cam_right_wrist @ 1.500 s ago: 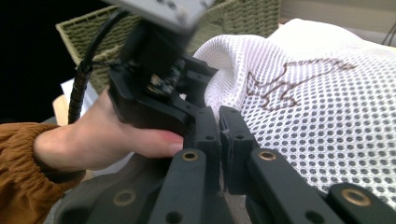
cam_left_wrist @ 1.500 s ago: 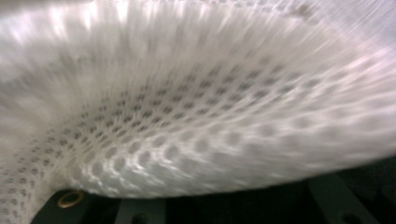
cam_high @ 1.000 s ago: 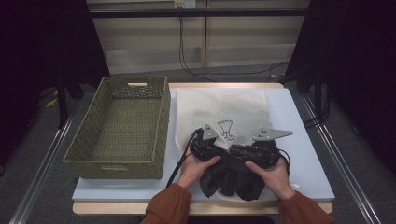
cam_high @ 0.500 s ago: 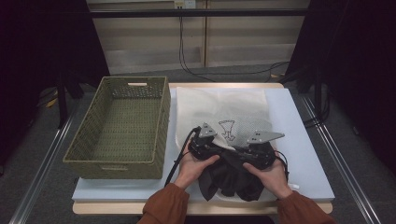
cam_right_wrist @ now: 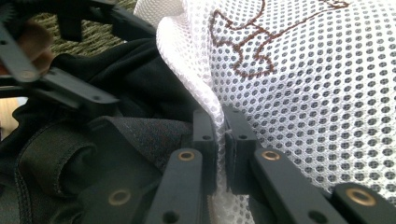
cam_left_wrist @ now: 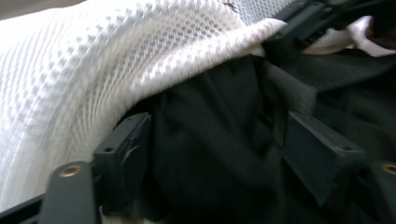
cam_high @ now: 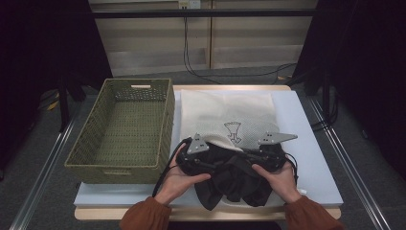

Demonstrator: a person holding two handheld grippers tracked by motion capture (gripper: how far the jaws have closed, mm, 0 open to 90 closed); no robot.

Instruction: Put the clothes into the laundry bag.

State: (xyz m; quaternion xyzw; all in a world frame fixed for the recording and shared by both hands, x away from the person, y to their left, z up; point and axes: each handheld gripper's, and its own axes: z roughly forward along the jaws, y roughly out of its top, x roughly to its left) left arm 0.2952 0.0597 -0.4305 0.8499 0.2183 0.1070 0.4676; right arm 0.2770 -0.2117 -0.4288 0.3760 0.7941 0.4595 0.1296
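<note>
The table top [cam_high: 313,158] is pale blue and stands in a dim room, with cables on the floor behind it. On it lies a white mesh bag [cam_high: 230,115] with a brown drawing, and a black garment [cam_high: 230,184] lies bunched at the bag's near edge, between the two grippers.

The left gripper [cam_high: 194,155] is at the left end of the garment. The person's left hand [cam_high: 179,179] holds it from below with the palm turned up, and the forearm in an orange sleeve [cam_high: 148,218] comes from the near edge. Its jaws have just been opening; in the left gripper view they stand apart, the black cloth lies between them and the pads do not press it.

The right gripper [cam_right_wrist: 219,135] is at the right end, and its hand [cam_high: 280,179] lies over it. Its jaws are closed narrow on the edge of the mesh bag.

A green woven basket [cam_high: 165,120] stands just left of the left gripper.
</note>
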